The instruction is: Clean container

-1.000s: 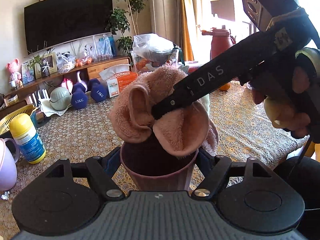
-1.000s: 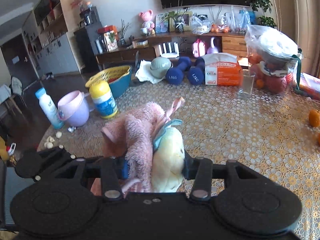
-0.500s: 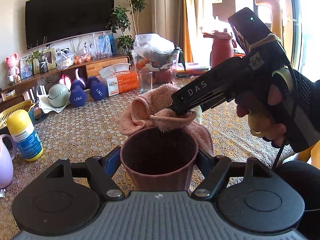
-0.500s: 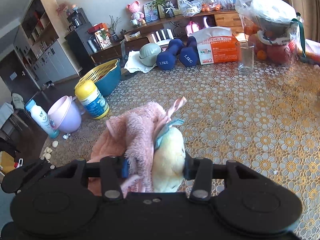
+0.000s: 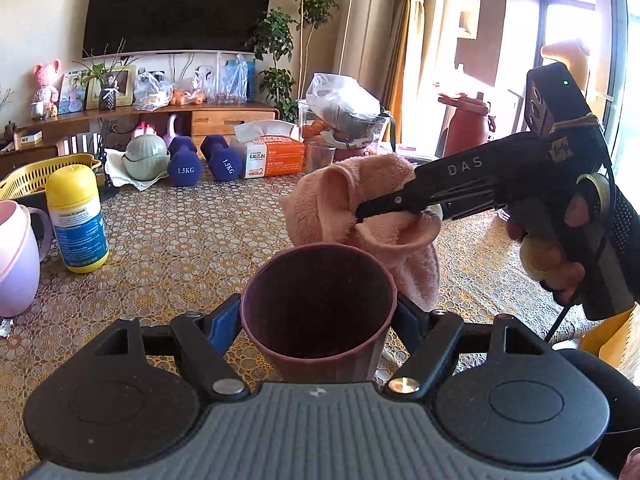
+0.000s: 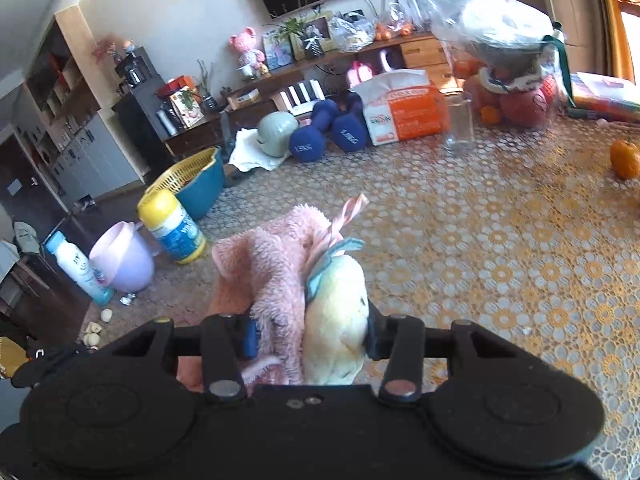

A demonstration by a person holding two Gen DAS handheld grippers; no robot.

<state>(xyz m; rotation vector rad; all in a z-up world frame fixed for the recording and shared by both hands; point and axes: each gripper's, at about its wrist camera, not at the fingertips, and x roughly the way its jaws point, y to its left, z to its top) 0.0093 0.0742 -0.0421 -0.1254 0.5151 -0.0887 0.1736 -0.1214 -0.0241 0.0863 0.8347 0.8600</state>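
Cup [image 5: 318, 304] | pinched in the left gripper [image 5: 319, 322], mouth up, bare inside | pink cloth [image 5: 352, 204] came out, now just behind the cup, squeezed tight in the right gripper [image 6: 308, 334] | wipe looks done | yellow bottle [image 5: 78, 224] far left of cup

"DAS" in pale letters on side of right gripper [image 5: 362, 213]. "1.5KG" on each of two blue dumbbells [image 5: 183, 160]. Orange tissue box [image 5: 272, 156] reads "KAIXIN" or similar, plus a "2". Yellow-capped canister [image 5: 78, 222] label too small to read.
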